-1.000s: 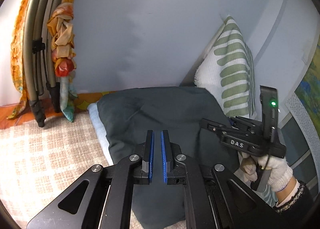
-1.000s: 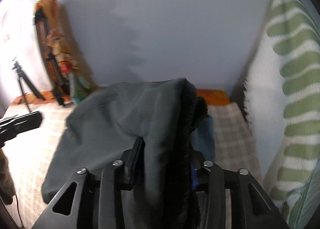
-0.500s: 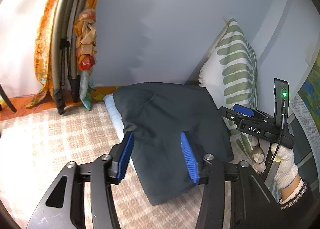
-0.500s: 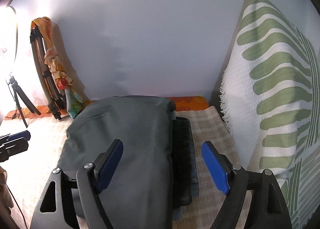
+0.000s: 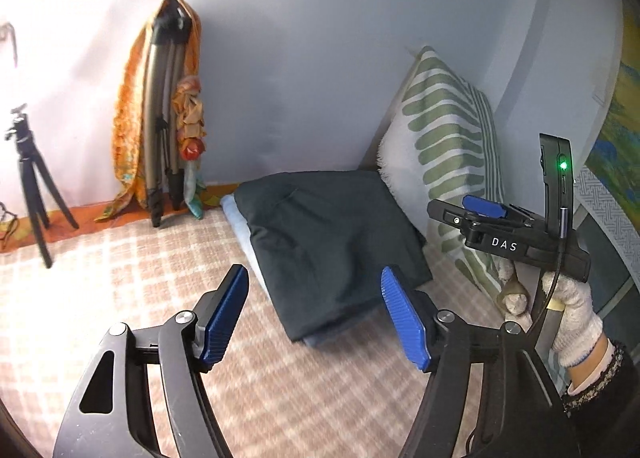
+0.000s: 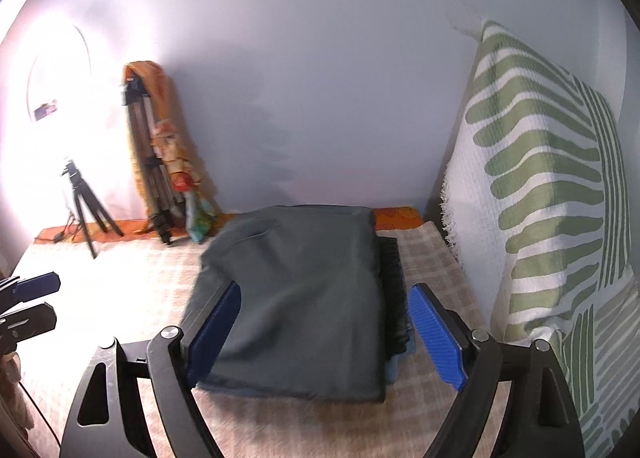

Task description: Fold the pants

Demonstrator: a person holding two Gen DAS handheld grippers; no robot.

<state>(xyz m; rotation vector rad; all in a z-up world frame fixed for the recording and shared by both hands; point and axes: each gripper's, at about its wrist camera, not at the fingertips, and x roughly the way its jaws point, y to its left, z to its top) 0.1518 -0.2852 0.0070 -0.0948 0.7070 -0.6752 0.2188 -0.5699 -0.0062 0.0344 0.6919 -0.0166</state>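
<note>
Pants (image 6: 296,294) lie folded on the bed (image 5: 120,282); both grippers' jaws, just opened, stand spread and empty, drawn back. Fold looks finished.

hidden: clothes (image 6: 394,298) under folded pants (image 6: 296,290); cut off: pillow (image 6: 560,218) at right edge

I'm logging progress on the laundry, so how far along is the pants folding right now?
Done: the dark pants lie folded on a stack of other folded clothes on the checked bedcover. In hand: nothing; the left gripper and right gripper have just been opening, with nothing between their pads. Left: little that shows; no unfolded garment is in view.
</note>
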